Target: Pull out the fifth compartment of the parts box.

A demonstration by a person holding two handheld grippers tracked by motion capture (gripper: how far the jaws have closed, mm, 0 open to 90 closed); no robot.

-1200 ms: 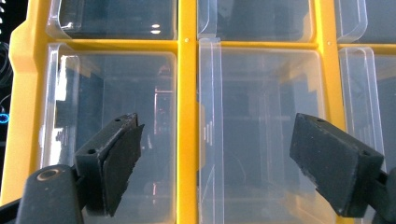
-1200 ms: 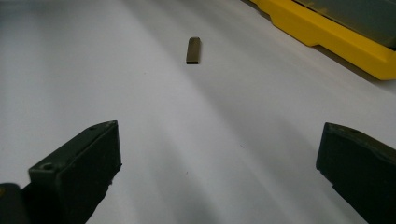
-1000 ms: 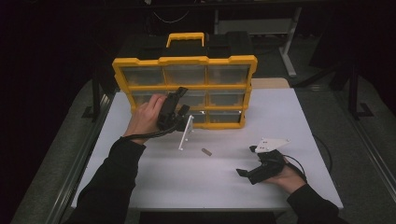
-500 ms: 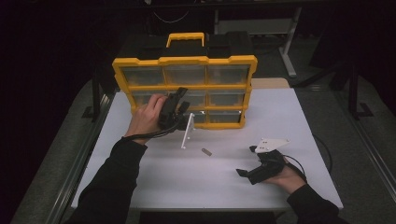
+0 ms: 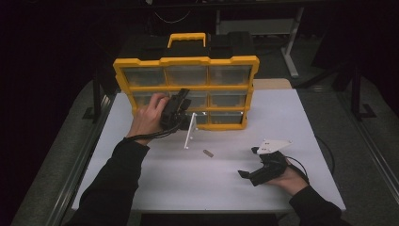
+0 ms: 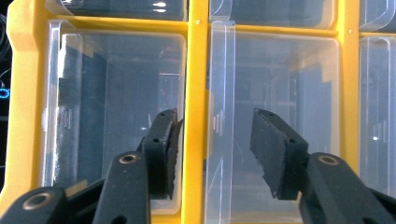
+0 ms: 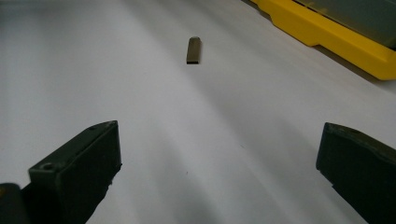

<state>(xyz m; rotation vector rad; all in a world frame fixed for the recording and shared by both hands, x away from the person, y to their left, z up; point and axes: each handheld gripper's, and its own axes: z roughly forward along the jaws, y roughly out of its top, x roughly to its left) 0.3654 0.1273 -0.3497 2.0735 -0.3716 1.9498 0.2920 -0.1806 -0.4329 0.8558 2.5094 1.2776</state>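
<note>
A yellow organizer [image 5: 186, 61] with clear drawers stands upright at the back of the white table [image 5: 155, 174]. My left gripper [image 5: 184, 96] is up against its middle row. In the left gripper view its jaws have just been closing, and my left gripper [image 6: 215, 121] straddles the yellow divider [image 6: 196, 93] and the raised edge of a clear drawer [image 6: 275, 70]; the pads [image 6: 268, 149] do not press on either. My right gripper [image 5: 248, 162] rests on the table at the front right, wide open with nothing between its jaws [image 7: 219, 140]. A small dark piece [image 5: 207, 153] [image 7: 194, 50] lies ahead of it.
A clear drawer [image 5: 190, 129] hangs out of the organizer's bottom row, tilted down to the table beside my left hand. The organizer's yellow base [image 7: 336, 37] runs along the far right in the right gripper view. Dark floor and table legs surround the table.
</note>
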